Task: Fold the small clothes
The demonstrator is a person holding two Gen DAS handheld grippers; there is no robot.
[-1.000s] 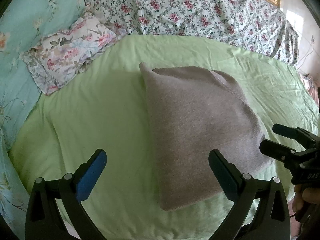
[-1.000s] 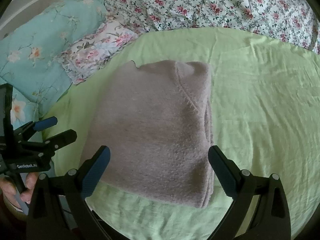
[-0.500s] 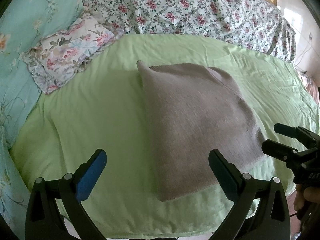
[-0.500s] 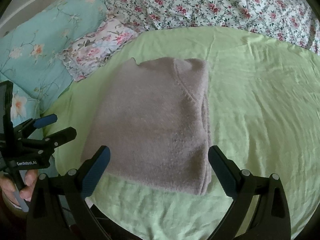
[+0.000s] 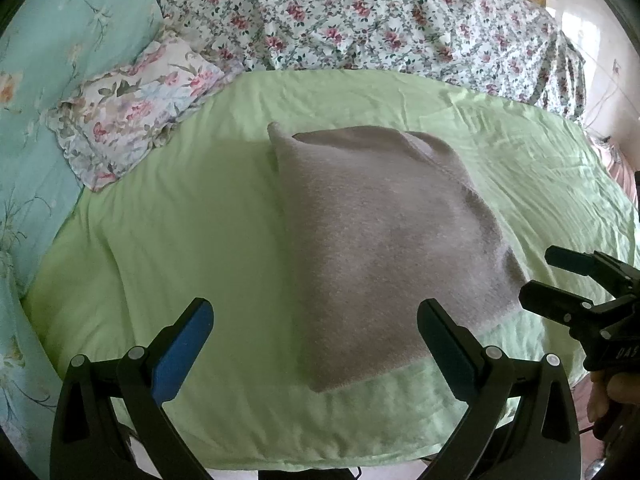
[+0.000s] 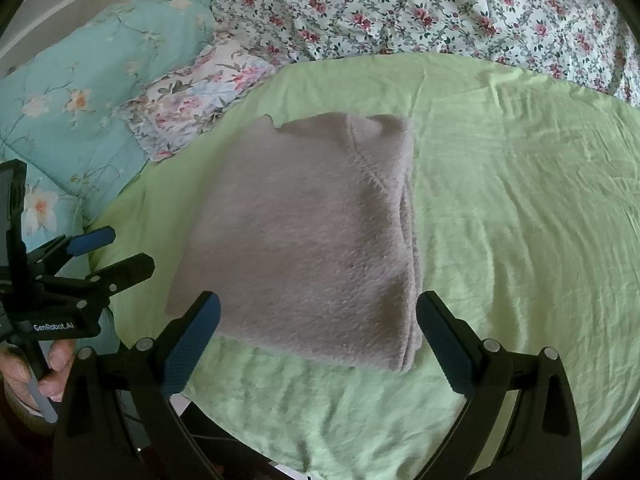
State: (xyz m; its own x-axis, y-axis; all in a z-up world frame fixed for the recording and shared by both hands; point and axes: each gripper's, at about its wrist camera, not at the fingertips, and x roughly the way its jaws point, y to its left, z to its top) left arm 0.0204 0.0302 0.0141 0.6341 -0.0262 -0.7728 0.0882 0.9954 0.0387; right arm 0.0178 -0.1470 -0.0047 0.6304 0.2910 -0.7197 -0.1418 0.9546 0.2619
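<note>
A folded grey-brown knitted garment lies flat on the light green sheet; it also shows in the right wrist view. My left gripper is open and empty, held above the sheet just short of the garment's near edge. My right gripper is open and empty, also just short of the near edge. The right gripper shows at the right of the left wrist view. The left gripper shows at the left of the right wrist view.
A flowered pillow and a turquoise floral quilt lie at the left. A rose-patterned bedspread covers the far side. The green sheet's near edge hangs over the bed's front. The sheet extends right of the garment.
Both grippers have drawn back toward the bed's near edge, open and empty throughout. The garment lies farther from them and has not moved.
</note>
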